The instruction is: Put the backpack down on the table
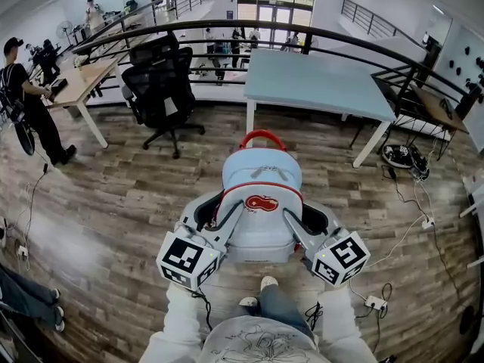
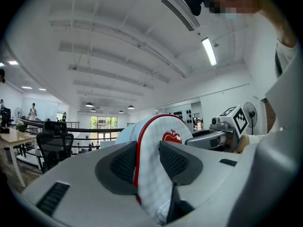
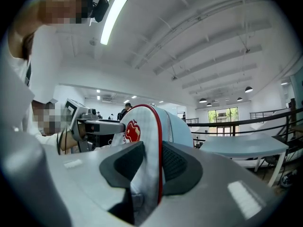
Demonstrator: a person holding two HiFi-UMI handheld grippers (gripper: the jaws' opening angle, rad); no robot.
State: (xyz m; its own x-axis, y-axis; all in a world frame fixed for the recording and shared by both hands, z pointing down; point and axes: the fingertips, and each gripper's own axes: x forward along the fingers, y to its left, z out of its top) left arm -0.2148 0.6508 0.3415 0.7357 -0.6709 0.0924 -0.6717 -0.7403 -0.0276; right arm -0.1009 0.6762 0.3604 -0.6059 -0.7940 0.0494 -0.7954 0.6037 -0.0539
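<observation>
A light blue backpack (image 1: 261, 195) with red trim, a red top handle and a red apple logo hangs upright in the air over the wooden floor, held from both sides. My left gripper (image 1: 215, 212) is shut on its left edge, and my right gripper (image 1: 308, 219) is shut on its right edge. In the left gripper view the dark pads (image 2: 125, 162) pinch the red-piped side panel of the backpack (image 2: 158, 141). The right gripper view shows the same pinch on the backpack (image 3: 147, 126) by the right gripper (image 3: 152, 162). The light blue table (image 1: 318, 82) stands ahead, beyond the backpack.
A black office chair (image 1: 162, 89) stands left of the table, next to a wooden desk (image 1: 83, 82). A person (image 1: 30, 104) stands at the far left. A dark curved railing (image 1: 302, 32) runs behind. Cables and a power strip (image 1: 374, 302) lie on the floor at right.
</observation>
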